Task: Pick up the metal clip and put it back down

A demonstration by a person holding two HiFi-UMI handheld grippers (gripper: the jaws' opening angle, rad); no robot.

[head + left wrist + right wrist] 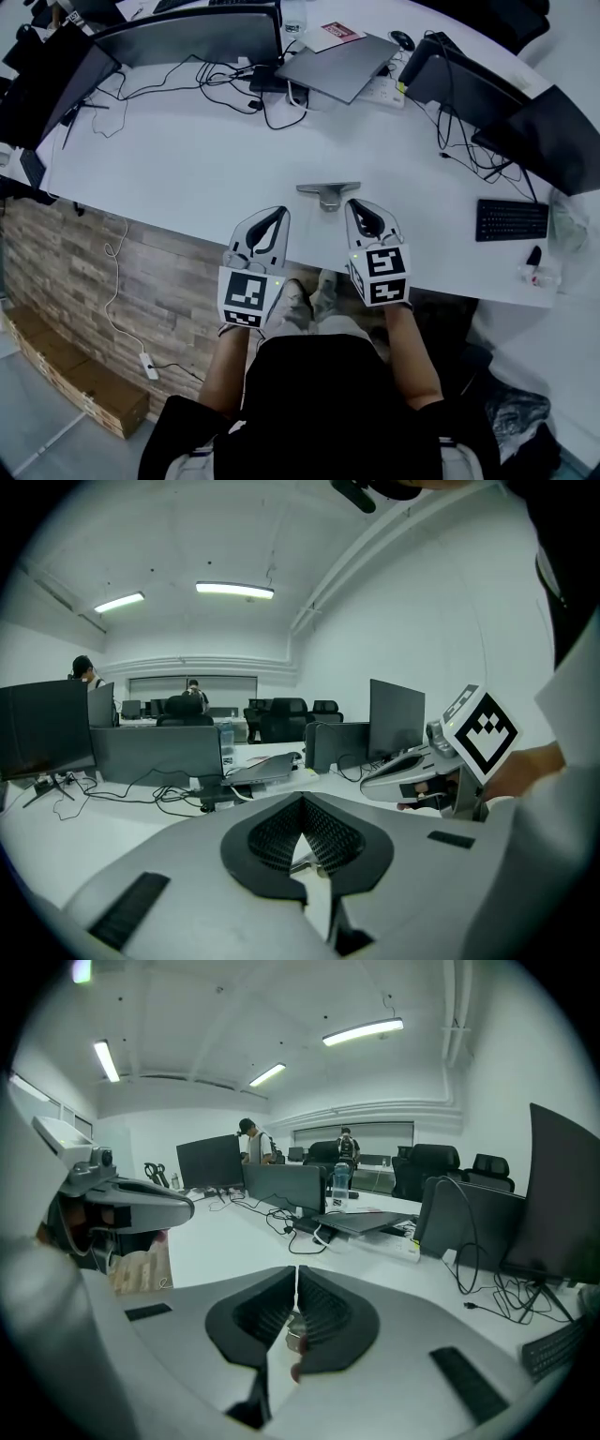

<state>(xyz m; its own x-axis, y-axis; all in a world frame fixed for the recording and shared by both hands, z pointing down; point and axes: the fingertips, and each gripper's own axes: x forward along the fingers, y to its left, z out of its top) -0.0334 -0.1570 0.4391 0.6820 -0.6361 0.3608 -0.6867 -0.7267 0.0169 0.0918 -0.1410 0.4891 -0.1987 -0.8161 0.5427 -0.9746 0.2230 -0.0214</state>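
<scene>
A: Where's the metal clip (328, 194)?
B: Flat on the counter (187, 159), just ahead of both tips, nearer the right gripper (355, 203).
A: The jaws?
B: Closed and empty on both; left gripper (280, 213) too.

The grey metal clip (328, 192) looks matt; the white table (187, 159) smooth.
</scene>
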